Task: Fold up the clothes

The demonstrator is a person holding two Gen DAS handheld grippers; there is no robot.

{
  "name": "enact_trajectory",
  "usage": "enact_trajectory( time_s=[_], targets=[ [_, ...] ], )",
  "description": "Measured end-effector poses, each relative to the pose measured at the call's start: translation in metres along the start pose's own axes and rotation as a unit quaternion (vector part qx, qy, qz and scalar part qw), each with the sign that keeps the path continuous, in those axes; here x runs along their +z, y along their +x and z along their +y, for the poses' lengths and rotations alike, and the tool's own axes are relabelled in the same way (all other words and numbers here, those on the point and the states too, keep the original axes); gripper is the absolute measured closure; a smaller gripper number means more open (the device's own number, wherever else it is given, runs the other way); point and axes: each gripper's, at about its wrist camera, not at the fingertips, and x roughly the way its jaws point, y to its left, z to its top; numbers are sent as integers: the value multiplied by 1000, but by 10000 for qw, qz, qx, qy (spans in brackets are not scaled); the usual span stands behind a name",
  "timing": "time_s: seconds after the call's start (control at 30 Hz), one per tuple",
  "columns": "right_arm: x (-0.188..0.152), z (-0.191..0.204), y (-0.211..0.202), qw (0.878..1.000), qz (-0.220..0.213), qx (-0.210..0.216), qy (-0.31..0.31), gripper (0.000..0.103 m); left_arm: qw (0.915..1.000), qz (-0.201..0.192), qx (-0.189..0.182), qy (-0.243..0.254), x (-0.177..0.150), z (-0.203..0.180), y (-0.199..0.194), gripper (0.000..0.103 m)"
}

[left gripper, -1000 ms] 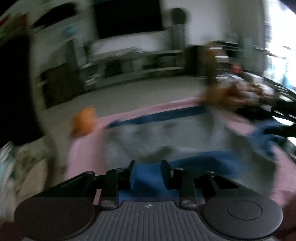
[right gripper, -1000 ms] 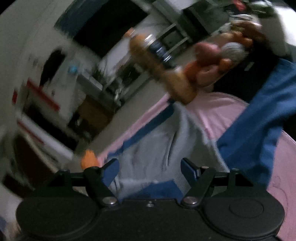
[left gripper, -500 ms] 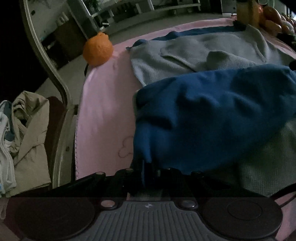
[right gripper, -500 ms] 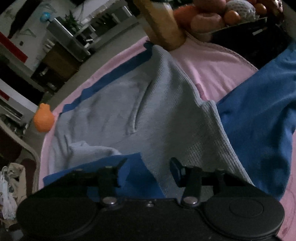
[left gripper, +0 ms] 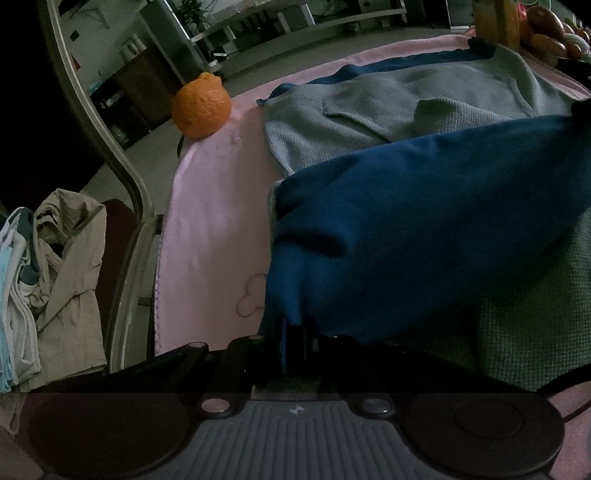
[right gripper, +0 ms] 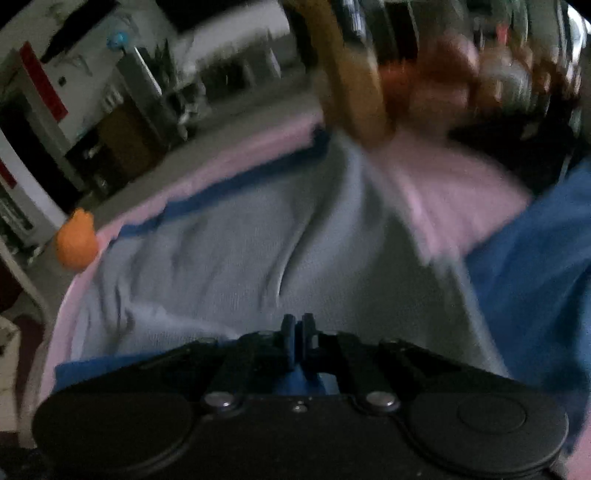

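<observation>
- Blue-and-grey knit garment (left gripper: 424,221) sprawls across a pink cloth (left gripper: 214,221) on the table, its blue side folded up over the grey just ahead of the left gripper (left gripper: 295,332).
- Left jaws are closed on a blue fold of the garment at its near edge; the fabric rises directly from between them and spreads ahead and to their right.
- Right gripper (right gripper: 296,332) shows jaws pressed together with a strip of blue fabric caught between them; the grey face of the garment (right gripper: 258,258) stretches away in front, and a blue part lies off to the right of the jaws.
- Motion blur smears the right wrist view, so what exactly sits in the far right corner there is hard to make out; it looks like a pile of fruit.
- An orange (left gripper: 201,107) sits on the pink cloth's far left corner, well ahead and to the left of the left jaws, apart from the garment.
- A chair (left gripper: 122,206) stands left of the table, left of the left jaws, with a heap of beige and pale clothes (left gripper: 62,280) on its seat.
- A tan upright object (left gripper: 496,22) stands at the far edge, just beyond the garment's far corner.
</observation>
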Motion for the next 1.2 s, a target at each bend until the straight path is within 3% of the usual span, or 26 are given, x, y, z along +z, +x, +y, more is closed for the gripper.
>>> enact_trajectory(
  time_s=[0.13,0.2,0.27,0.3,0.4,0.43,0.53,0.6,0.73,0.83,0.93,1.07,1.17,1.2],
  targets=[
    [-11,4,18,9966,382,-603,-409,100,10000,-21,46,47,0,-2,0,98],
    [-14,13,20,9941,351,-744,-706,95,10000,-29,-10,-47,-1,2,-4,96],
    [-12,14,8,9924,395,-976,-638,58,9998,-52,-92,-180,-2,8,-9,93],
    [-12,11,-3,9928,297,-1039,-522,57,9988,-158,-248,-396,-3,15,-18,90],
    [-12,2,-41,9973,78,-727,-102,58,9882,-839,-874,-942,-6,31,-48,90],
    [-13,-1,-51,9995,68,-316,51,58,9857,-1011,-963,-945,-4,28,-52,90],
    [-18,2,-52,9958,273,833,244,67,9854,-1091,-1073,-743,4,1,-45,89],
    [-22,14,-40,9923,397,1168,114,69,9877,-1029,-1054,-524,9,-22,-31,88],
    [-34,40,-17,9918,623,792,-789,69,9934,-630,-956,-49,3,-43,-14,89],
    [-56,49,-21,9795,1181,-98,-1627,68,9952,-450,-825,290,-10,-43,-22,89],
    [-66,35,-38,9786,1406,-190,-1488,68,9954,-430,-857,48,-19,-31,-34,89],
    [-74,14,-62,9846,1339,-398,-1048,67,9924,-541,-1028,-416,-28,-15,-51,89],
    [-70,2,-77,9937,1000,-110,-489,67,9836,-863,-1368,-797,-23,-12,-63,89],
    [-66,0,-80,9956,885,67,-307,72,9815,-947,-1442,-828,-18,-15,-63,89]
  ],
)
